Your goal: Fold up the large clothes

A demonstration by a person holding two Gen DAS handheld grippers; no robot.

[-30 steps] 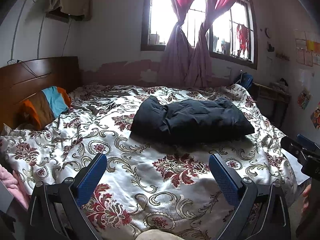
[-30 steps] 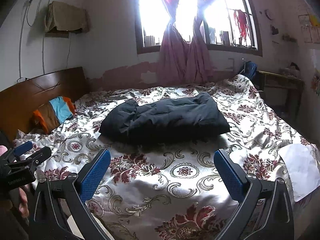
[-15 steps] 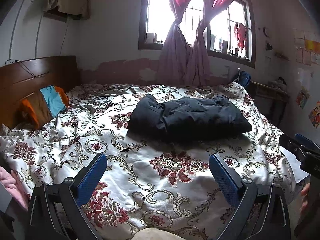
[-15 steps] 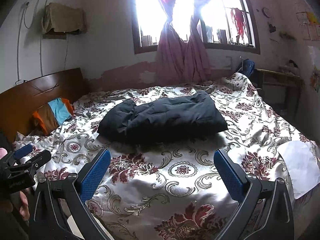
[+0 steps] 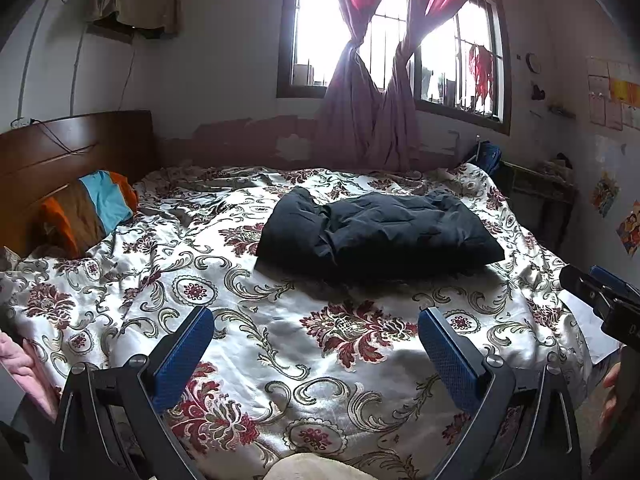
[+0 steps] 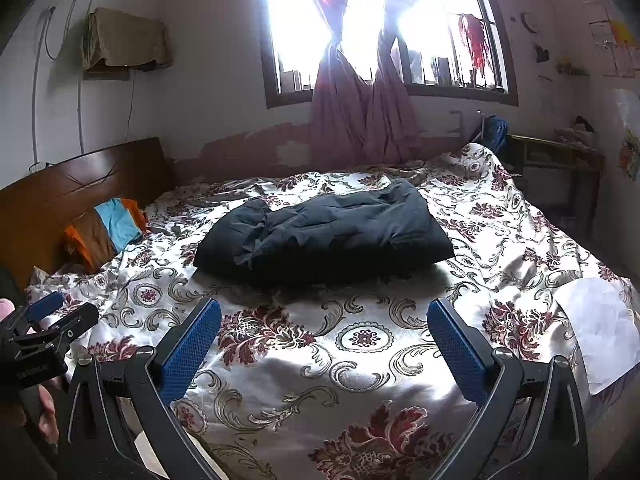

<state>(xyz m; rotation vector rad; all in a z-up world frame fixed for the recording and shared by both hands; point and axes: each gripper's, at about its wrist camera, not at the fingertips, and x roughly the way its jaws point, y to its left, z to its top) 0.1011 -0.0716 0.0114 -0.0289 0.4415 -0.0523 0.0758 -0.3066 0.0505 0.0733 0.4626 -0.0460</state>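
Left claw (image 5: 316, 344) wide open, nothing in it, hovering over the flowered bedspread (image 5: 280, 344) at the near edge; a striped pillow (image 5: 92, 208) sits far off to its left. The dark jacket (image 5: 376, 236), looks folded into a bundle though shadow hides the folds, lies well ahead of both claws, clear of the fingers. Right claw (image 6: 324, 340) also spread wide and empty, with a white sheet (image 6: 604, 324) just to its right on the bed edge.

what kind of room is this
A lived-in home bedroom, most likely: a large bed with a floral cover, a wooden headboard, and a curtained window. A dark garment lies on it.
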